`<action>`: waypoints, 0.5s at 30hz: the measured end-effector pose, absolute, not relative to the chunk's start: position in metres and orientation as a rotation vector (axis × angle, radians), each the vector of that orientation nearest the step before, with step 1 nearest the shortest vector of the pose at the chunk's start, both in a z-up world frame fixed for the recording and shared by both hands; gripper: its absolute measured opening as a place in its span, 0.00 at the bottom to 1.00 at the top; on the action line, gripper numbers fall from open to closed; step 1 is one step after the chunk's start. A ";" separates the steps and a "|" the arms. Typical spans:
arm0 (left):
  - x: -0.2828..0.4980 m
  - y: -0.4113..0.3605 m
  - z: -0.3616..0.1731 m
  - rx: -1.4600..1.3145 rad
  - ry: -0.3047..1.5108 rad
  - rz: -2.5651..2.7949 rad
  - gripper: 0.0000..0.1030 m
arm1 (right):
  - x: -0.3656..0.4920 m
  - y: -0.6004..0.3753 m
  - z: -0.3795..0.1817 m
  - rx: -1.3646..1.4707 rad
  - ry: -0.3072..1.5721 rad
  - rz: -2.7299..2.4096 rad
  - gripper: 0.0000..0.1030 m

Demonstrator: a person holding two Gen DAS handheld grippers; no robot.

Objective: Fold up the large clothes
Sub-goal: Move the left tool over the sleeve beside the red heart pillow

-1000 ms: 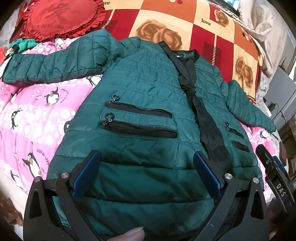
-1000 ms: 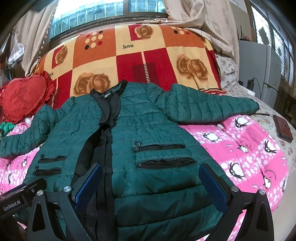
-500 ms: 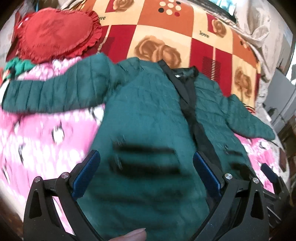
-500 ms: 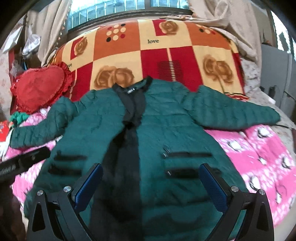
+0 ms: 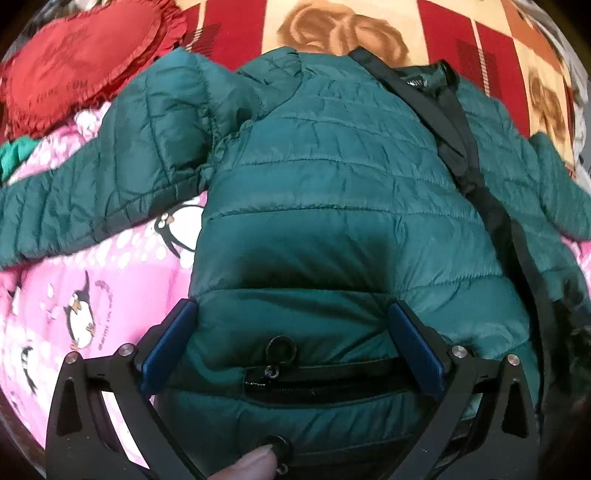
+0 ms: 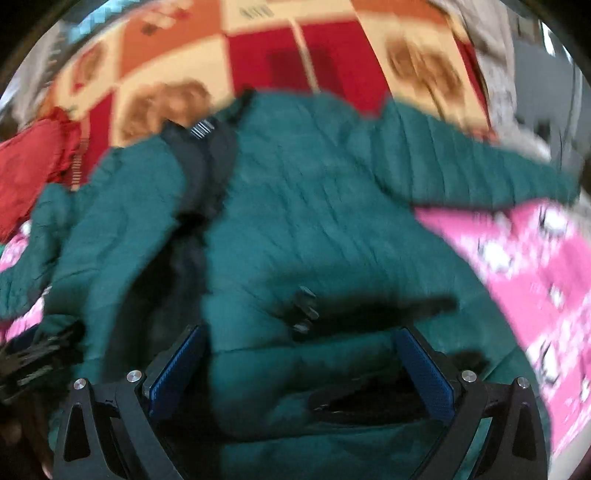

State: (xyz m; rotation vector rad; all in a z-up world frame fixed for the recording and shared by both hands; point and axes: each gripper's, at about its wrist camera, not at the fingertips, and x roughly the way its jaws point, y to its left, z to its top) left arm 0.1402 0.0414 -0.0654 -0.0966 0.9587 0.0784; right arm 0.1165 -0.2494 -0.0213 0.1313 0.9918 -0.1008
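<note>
Green quilted jacket (image 5: 332, 192) spread front-up across the bed, collar toward twelve o'clock, hem toward six. Black placket (image 5: 491, 206) running from the collar at one o'clock down to four o'clock in the left wrist view. One sleeve (image 5: 92, 184) stretched out toward nine o'clock over the pink penguin blanket (image 5: 74, 295); other sleeve trailing off at three o'clock. Zipped pocket (image 5: 325, 380) with a round ring pull (image 5: 282, 349) low in the frame, at six o'clock.

Left gripper (image 5: 295, 347) right down on the jacket's lower front, jaws wide apart, blue pads (image 5: 170, 343) straddling the pocket and a puffed fold of fabric, not closed on it. Fingertip (image 5: 255, 467) of the person at the bottom edge, six o'clock.

Right wrist view heavily blurred. Same jacket (image 6: 314, 221) filling the middle, sleeve (image 6: 461, 170) reaching to two o'clock, collar label at eleven o'clock. Right gripper (image 6: 299, 369) low over the lower front beside another dark pocket opening (image 6: 369, 402), jaws spread wide, cloth lying between them; touching or just above, cannot tell. Other gripper's dark body at eight o'clock.

Beyond the jacket: red heart-shaped cushion (image 5: 85, 55) at ten o'clock, red, orange and cream rose-patterned blanket (image 5: 369, 26) at twelve o'clock.
</note>
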 end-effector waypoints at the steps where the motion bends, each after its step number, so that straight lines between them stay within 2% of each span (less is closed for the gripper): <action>1: 0.140 0.044 -0.066 -0.111 0.962 0.074 1.00 | 0.117 -0.251 -0.025 0.137 0.997 -0.102 1.00; 11: 0.139 0.041 -0.065 -0.131 0.967 0.069 1.00 | 0.123 -0.241 -0.035 0.056 1.031 -0.133 1.00; 15: 0.131 0.065 -0.046 -0.173 0.905 0.097 1.00 | 0.125 -0.241 -0.035 0.052 1.038 -0.128 1.00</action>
